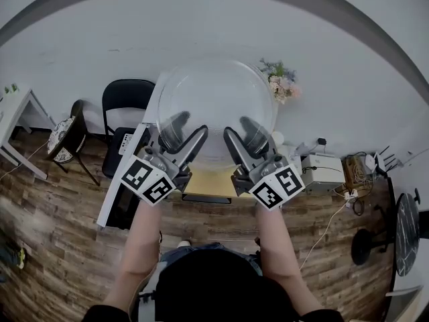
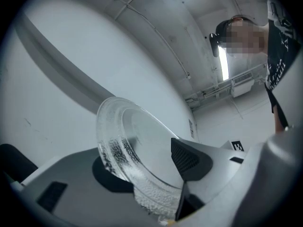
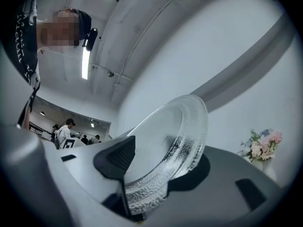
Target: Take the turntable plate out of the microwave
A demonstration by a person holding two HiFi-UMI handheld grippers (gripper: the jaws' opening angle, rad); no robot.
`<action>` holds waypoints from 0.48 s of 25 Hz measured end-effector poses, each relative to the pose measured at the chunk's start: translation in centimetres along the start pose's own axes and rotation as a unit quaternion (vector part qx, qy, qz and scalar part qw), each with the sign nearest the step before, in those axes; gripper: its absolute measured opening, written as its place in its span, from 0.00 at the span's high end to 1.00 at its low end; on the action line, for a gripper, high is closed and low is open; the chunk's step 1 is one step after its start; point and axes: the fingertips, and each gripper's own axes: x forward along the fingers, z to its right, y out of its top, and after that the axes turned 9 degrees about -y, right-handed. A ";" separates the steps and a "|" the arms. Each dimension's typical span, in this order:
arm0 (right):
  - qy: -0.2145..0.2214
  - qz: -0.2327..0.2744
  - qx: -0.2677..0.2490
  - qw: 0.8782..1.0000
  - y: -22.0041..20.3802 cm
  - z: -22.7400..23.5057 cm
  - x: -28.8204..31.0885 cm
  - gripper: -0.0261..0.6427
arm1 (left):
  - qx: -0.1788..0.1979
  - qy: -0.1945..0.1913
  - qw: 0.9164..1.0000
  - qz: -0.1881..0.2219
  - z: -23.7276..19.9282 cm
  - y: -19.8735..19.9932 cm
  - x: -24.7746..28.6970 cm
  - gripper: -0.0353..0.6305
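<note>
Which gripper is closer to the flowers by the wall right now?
Right. The right gripper clamps the glass turntable plate on its near right edge, just below the flowers; the left gripper clamps the plate's left side, farther away.

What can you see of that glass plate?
The plate is a round disc of clear glass with a raised, pebbled rim and a smooth centre. It looks whole and empty. It is held up in the air, tilted, resting on nothing. The left gripper and the right gripper each clamp its near rim, side by side. Nothing else touches it.
</note>
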 end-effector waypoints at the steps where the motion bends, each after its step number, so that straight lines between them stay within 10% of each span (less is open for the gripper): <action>1: 0.000 0.003 -0.002 1.000 0.2 -0.1 0.0 0.64 | 0.004 -0.002 1.000 0.001 0.0 0.2 0.0 0.60; 12: -0.002 0.019 -0.017 1.000 1.8 0.4 0.5 0.64 | 0.019 -0.002 1.000 0.012 -0.1 1.5 1.5 0.58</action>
